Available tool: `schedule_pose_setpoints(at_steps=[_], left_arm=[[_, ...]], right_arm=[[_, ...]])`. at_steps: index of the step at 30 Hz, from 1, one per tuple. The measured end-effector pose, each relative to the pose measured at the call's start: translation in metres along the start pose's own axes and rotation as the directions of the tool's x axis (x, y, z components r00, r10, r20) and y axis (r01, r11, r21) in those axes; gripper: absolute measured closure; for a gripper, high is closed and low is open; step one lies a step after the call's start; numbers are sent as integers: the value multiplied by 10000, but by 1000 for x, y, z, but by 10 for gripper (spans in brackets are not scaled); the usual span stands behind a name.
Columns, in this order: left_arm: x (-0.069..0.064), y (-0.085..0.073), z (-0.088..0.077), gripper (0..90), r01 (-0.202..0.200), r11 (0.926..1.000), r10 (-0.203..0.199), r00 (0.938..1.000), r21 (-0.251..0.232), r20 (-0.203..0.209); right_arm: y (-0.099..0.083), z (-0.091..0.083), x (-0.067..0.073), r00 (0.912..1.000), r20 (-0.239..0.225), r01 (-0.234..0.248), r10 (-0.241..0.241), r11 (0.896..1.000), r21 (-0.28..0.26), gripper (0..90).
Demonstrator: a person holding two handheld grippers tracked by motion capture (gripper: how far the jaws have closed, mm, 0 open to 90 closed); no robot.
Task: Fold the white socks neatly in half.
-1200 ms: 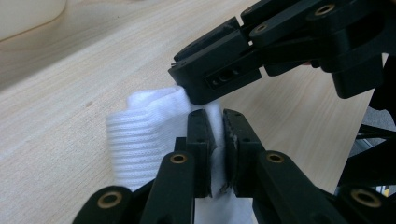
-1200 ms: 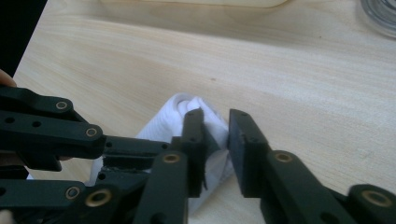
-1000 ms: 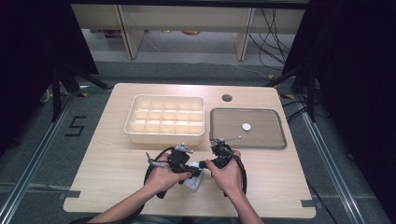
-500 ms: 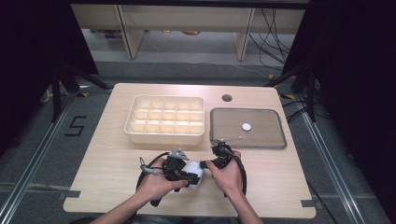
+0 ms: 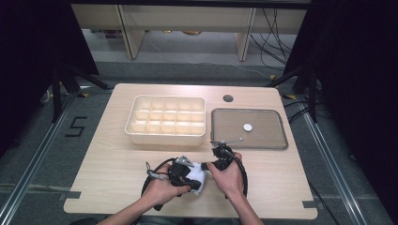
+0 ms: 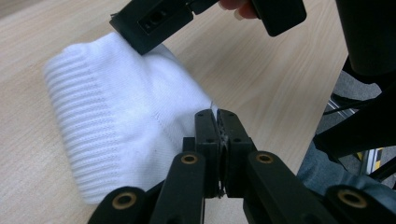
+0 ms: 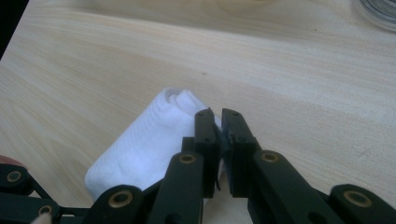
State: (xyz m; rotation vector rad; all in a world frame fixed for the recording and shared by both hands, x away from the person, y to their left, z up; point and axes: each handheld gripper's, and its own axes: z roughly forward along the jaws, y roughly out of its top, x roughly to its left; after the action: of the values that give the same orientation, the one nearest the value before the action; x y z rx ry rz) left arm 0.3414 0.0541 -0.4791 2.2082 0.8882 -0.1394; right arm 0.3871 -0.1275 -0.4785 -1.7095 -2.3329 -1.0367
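A white knitted sock lies folded near the front middle of the wooden table. My left gripper comes at it from the left and is shut on its edge. In the left gripper view the jaws pinch the sock at its right edge, and the left gripper faces the right gripper's black jaws, which press on the sock's far end. My right gripper is shut on the sock at its edge, with the right gripper pinching the fabric.
A cream tray with several compartments stands behind the hands. To its right sits a grey tray holding a small white disc. A round hole sits near the table's back edge.
Both hands have stayed close together on the sock. The left gripper has shifted slightly toward the near edge, and the sock now sits bunched between the two grippers.
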Motion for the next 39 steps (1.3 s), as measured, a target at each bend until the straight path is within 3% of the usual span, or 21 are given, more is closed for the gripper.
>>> schedule_pose_setpoints(at_steps=[6, 7, 8, 10, 13, 17, 19, 24, 26, 30, 32, 35, 39], left_arm=[[1, 0, 1, 874, -33, 9999, 33, 10000, 98, -30], [1, 0, 1, 873, -55, 9999, 55, 10000, 135, -46], [1, 0, 2, 873, -44, 9999, 44, 10000, 91, -20], [1, -1, 4, 873, -36, 10000, 36, 10000, 7, 20], [1, -1, 3, 872, -48, 10000, 48, 10000, 4, 29], [2, -1, 2, 869, -88, 10000, 88, 10000, 21, -13], [2, -2, 2, 869, -63, 10000, 63, 10000, -62, 44], [1, -2, 2, 867, -25, 9999, 25, 10000, -121, 54], [2, -1, 2, 867, -44, 9999, 45, 10000, -112, 52], [2, -2, 1, 867, -66, 9998, 66, 10000, -161, 36], [3, -1, 0, 866, -185, 9998, 185, 9998, -107, -28], [2, -1, 1, 866, -50, 9999, 50, 10000, -89, -39], [2, -1, 1, 862, -61, 10000, 61, 10000, -68, -44]], right_arm=[[0, 1, 0, 9998, 2, 209, -209, 9998, 28, 857], [0, 2, 1, 10000, 39, 6, -6, 10000, 72, 857], [0, 2, 1, 9997, 145, 191, -192, 9998, 9, 857], [0, 3, 2, 10000, 25, -23, 23, 9999, 112, 856], [0, 2, 2, 9998, 203, 60, -62, 10000, 67, 849], [3, -6, 7, 9982, 301, 531, -528, 9985, -94, 820], [6, -13, 11, 9949, 668, 771, -750, 9965, -307, 804], [10, -30, 27, 9899, 710, 1273, -1226, 9897, -660, 812], [9, -33, 32, 9865, 652, 1541, -1504, 9864, -567, 856], [1, -26, 36, 9834, -92, 1812, -1811, 9834, 97, 900], [-2, -21, 34, 9839, -78, 1789, -1788, 9833, 334, 900], [-6, -15, 32, 9886, 17, 1503, -1508, 9860, 726, 900], [-8, -9, 29, 9871, 133, 1578, -1593, 9843, 795, 900]])
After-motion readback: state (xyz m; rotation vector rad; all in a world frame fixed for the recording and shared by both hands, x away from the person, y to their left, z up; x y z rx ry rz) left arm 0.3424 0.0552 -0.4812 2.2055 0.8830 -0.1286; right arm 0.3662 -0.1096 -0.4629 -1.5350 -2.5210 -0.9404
